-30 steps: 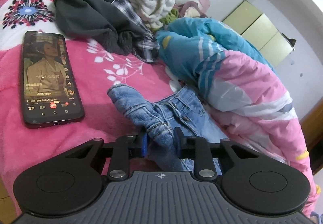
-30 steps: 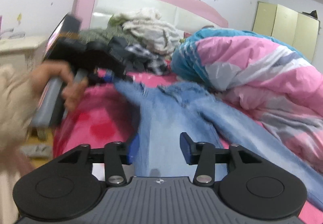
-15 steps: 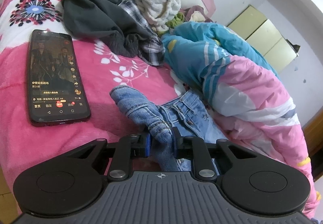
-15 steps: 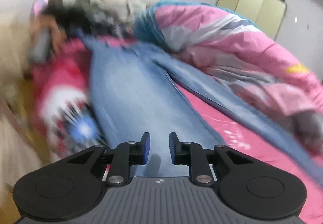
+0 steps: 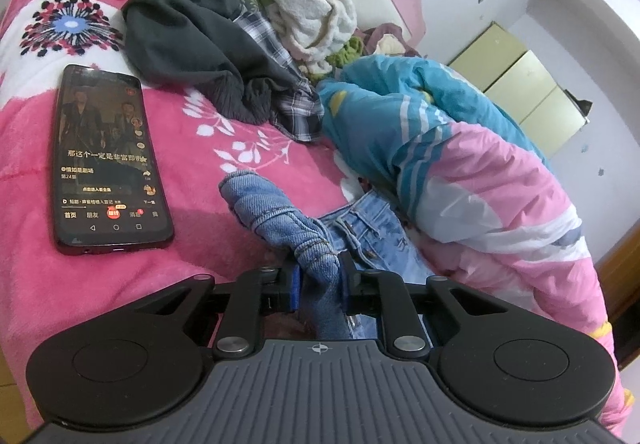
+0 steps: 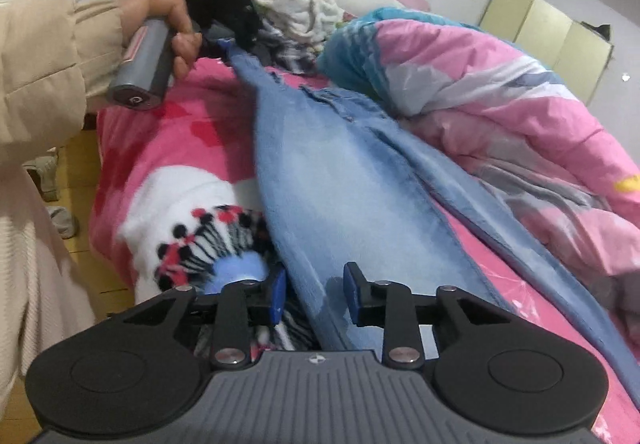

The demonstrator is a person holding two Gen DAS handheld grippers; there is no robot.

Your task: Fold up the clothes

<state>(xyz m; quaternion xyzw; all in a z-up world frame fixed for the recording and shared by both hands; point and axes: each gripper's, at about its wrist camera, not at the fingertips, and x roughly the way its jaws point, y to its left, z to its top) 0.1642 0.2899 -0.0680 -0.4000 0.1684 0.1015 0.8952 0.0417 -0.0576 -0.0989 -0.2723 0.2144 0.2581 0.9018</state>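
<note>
**A:** Where are our jeans (image 6: 340, 180)?

**B:** They lie long and flat on the pink bed (image 5: 100, 284), next to the big puffy quilt (image 6: 500, 92). Our left gripper (image 5: 319, 280) is squeezed on the waist end. The bunched denim sits tight between its blue pads.

**A:** And our right gripper (image 6: 314, 294)?

**B:** Its jaws have just been closing. They stand narrow now, with the edge of a leg between them. We cannot tell if the pads press on the cloth yet.

**A:** How do the jeans feel, we think?

**B:** Soft and floppy, but thick and a bit heavy. They should not slip much. We think it is best to grab the thick sewn edges, like the waistband and the leg hem.

**A:** Can we read anything?

**B:** The phone (image 5: 108, 160) beside the jeans shows white Chinese writing on its screen. The jeans show no label that we can read.
</note>
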